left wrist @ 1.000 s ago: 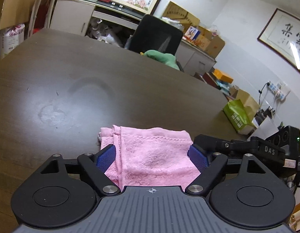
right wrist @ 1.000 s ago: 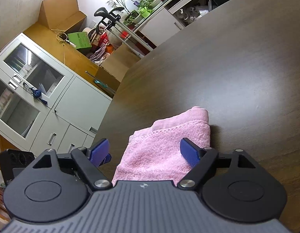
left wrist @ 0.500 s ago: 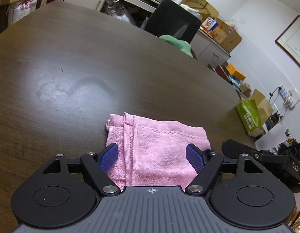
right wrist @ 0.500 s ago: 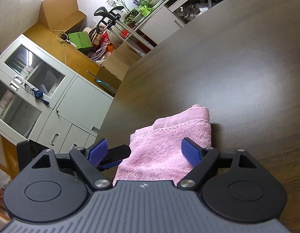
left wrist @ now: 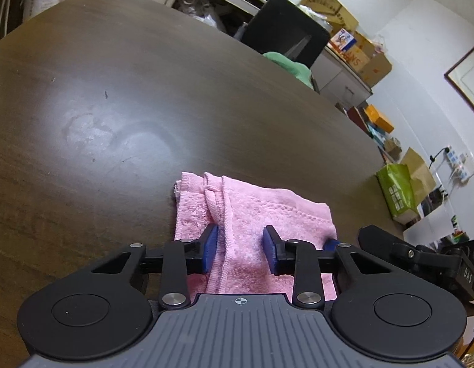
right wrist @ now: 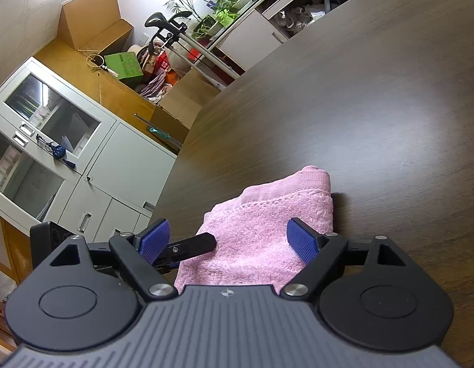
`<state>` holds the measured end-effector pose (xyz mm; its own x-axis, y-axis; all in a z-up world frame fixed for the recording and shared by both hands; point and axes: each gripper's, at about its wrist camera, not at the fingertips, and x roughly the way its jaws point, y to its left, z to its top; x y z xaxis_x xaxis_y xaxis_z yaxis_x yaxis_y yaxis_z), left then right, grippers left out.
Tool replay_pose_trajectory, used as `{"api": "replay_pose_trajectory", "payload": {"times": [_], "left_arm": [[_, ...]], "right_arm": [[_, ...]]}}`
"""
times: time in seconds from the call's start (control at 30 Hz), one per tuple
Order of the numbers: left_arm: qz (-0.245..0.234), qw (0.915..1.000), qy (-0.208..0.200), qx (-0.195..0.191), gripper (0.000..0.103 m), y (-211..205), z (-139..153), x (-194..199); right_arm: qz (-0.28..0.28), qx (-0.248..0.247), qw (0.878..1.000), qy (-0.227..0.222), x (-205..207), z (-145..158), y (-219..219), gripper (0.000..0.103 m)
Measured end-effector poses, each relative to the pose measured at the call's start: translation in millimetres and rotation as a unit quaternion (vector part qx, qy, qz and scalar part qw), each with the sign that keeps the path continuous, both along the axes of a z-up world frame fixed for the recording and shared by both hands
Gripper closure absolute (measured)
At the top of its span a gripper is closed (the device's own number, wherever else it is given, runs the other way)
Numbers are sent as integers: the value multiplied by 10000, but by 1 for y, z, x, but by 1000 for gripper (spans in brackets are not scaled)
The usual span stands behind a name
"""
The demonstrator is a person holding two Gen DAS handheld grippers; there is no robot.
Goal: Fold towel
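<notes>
A small pink terry-cloth towel (left wrist: 267, 214), already folded into a thick square, lies on the dark brown wooden bench (left wrist: 145, 92) close to the edge where the person stands. The left gripper (left wrist: 240, 247) sits low over the near part of the towel, and its blue-padded fingers (left wrist: 210, 247) have a narrow gap between them, with a raised ridge of the pink cloth standing in that gap; the pads seem to press this ridge from both sides, so the fingers are gripping the towel. A hemmed border with a small loop runs along the left side of the towel, just beyond the left finger. The right gripper (right wrist: 227, 240) is held at the other side of the towel with its blue fingers (right wrist: 301, 242) spread wide, the cloth lying between them but not pinched. In the right wrist view a black finger of the left gripper reaches onto the towel from the left. Behind the bench there is a black office chair (left wrist: 286, 33) with a green cloth (left wrist: 289, 64) on it, and white cabinets with glass doors (right wrist: 53, 153) stand at the side.
</notes>
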<state>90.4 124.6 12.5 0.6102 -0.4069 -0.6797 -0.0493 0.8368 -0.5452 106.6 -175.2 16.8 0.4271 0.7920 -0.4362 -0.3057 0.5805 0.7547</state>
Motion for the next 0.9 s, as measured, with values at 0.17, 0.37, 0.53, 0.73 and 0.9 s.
{"api": "replay_pose_trajectory", "payload": {"times": [0.17, 0.37, 0.53, 0.73, 0.9], "left_arm": [[73, 9999, -65, -83, 94, -1, -2, -3], [135, 9985, -507, -184, 96, 2, 10, -16], [142, 9966, -817, 0, 96, 4, 22, -27], [207, 9995, -189, 171, 95, 8, -5, -12], [167, 9992, -248, 260, 94, 6, -2, -14]], "right_arm": [[-52, -2, 10000, -16, -2, 1, 1, 17], [-10, -20, 9989, -465, -14, 13, 4, 17], [157, -95, 9981, -584, -17, 12, 12, 17], [163, -5, 9991, -403, -11, 6, 9, 17], [332, 84, 9982, -489, -12, 6, 12, 16]]}}
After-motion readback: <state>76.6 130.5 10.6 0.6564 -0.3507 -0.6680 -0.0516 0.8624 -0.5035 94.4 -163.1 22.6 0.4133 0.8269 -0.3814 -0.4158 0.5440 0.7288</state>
